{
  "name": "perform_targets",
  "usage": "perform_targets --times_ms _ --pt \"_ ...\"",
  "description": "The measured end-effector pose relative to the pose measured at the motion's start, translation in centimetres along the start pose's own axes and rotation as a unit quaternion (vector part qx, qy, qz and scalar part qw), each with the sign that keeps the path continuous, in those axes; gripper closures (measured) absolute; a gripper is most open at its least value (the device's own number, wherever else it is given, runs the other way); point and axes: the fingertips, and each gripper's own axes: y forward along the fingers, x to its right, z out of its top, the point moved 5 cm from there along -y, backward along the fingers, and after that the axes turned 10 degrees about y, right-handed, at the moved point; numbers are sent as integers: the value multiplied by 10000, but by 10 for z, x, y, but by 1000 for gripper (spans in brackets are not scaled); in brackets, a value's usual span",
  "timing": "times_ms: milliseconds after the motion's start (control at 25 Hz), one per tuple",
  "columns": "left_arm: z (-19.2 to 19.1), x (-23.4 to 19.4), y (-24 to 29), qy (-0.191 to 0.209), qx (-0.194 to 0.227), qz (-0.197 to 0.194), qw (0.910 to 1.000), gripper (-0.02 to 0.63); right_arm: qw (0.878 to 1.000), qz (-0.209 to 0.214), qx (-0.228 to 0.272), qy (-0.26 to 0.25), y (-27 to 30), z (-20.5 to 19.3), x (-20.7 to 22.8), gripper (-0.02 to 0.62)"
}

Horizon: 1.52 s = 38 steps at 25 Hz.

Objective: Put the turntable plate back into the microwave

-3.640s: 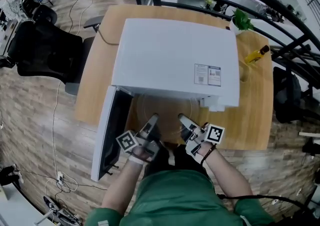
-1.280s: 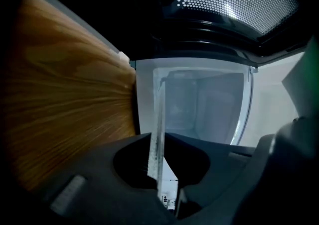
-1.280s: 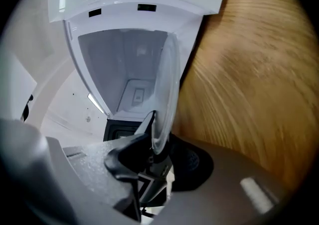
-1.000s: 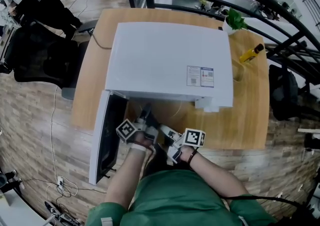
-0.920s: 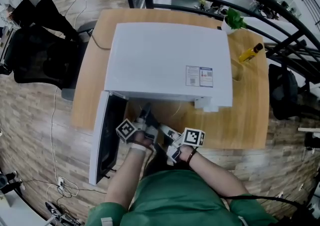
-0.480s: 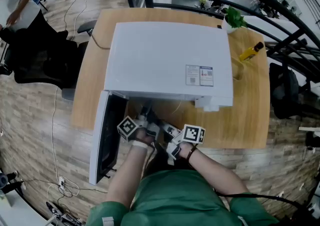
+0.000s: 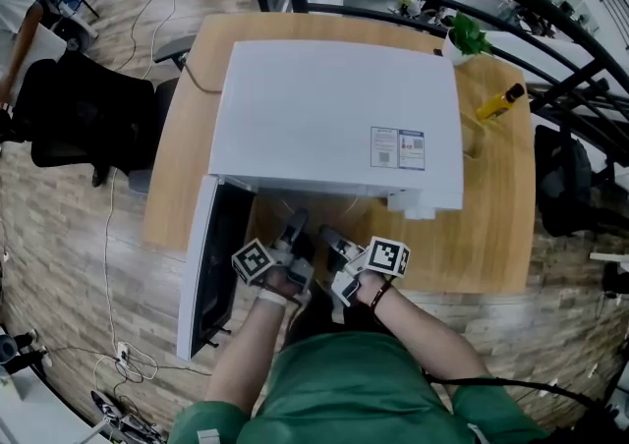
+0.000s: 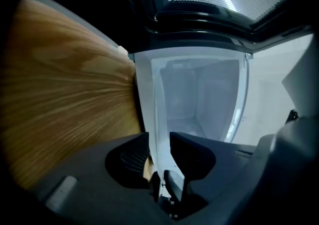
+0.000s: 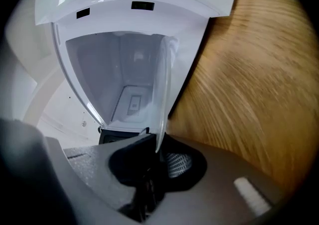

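Glass plate (image 9: 162, 84) at the mouth of the open microwave (image 7: 334, 118), which stands on the wooden surface (image 7: 491, 226). Right claw (image 9: 157, 145), jaws just closing, pinches the plate's near rim; left claw (image 8: 158, 137), jaws just opened, stands spread with the rim loose between them

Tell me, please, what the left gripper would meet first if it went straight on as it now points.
Probably the turntable plate: the jaws of the left gripper have just been opening, and the glass rim stands between them. Beyond lies the open cavity of the microwave, though depth is unclear.
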Motion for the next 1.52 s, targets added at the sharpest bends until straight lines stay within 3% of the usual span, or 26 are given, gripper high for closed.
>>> perform_targets --times_ms 80,200,400,600,1080,1520 --pt "-7 10 -5 -115 -22 -163 9998 466 10000 5 23 13 1 2 0 546" --pt "-11 3 -16 158 -120 76 9998 462 10000 7 57 13 2 7 -1 546" --pt "-8 -5 -14 326 -111 463 9983 565 9999 -51 100 -76 8 13 -3 545" --pt "-5 -4 -4 272 -75 491 9984 568 9980 -214 -10 -601 8 14 -7 505" --pt "2 -5 23 294 -83 468 9984 566 9871 -496 14 -1521 -1 18 -21 512" --pt "8 -2 40 218 -47 596 9980 567 9911 -579 47 -1196 -24 7 -5 515"
